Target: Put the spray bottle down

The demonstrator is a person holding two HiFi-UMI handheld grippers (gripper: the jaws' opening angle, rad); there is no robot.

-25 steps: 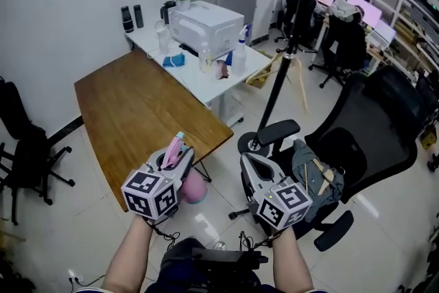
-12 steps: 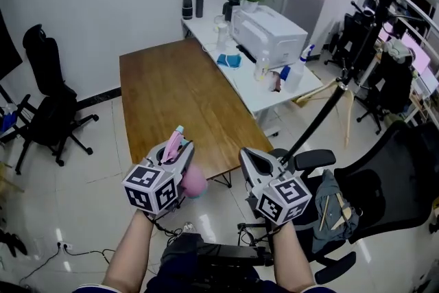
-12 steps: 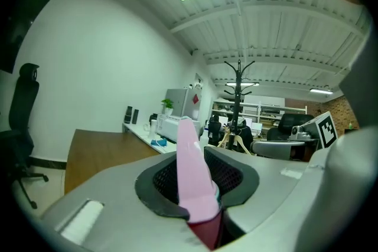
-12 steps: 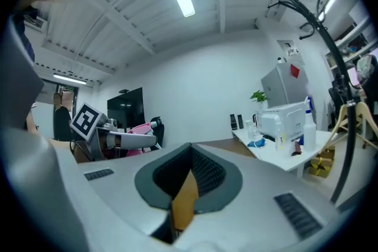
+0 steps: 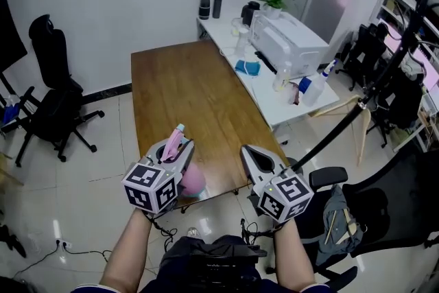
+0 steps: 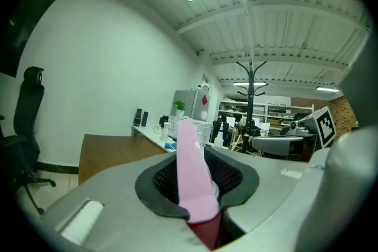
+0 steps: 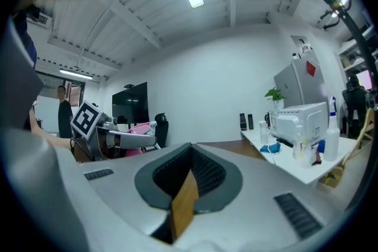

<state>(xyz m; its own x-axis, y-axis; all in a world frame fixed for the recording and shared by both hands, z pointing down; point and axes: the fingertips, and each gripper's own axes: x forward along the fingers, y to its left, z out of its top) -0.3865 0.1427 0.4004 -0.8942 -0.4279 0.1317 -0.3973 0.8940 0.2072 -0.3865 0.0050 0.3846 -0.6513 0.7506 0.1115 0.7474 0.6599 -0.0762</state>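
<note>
Left gripper (image 5: 177, 147): jaws clamped on the pink bottle (image 5: 195, 179). In the left gripper view a pink part of the bottle stands upright in the slot between the jaws, with the pads against it on both sides. In the head view the pink spray head and its teal tip rise above the jaws, and the rounded pink body hangs below and just right of the gripper.

Bottle location: carried in the air and resting on no surface. From the head view it sits over the near edge of the wooden table (image 5: 185, 89), with pale floor tiles (image 5: 103, 168) directly beneath the hand.

Right gripper (image 5: 248, 151): jaws drawn together with nothing held. Its own view shows only a thin tan sliver in the slot. It is level with the left gripper, to the bottle's right and apart from it, near the table's near right corner. The right gripper view shows the left gripper and the pink bottle off to its left.

Surroundings: a white desk (image 5: 264, 96) adjoins the far right side of the table and carries a printer (image 5: 287, 44) and small items. A black chair (image 5: 51, 103) stands by the wall on the left.
</note>
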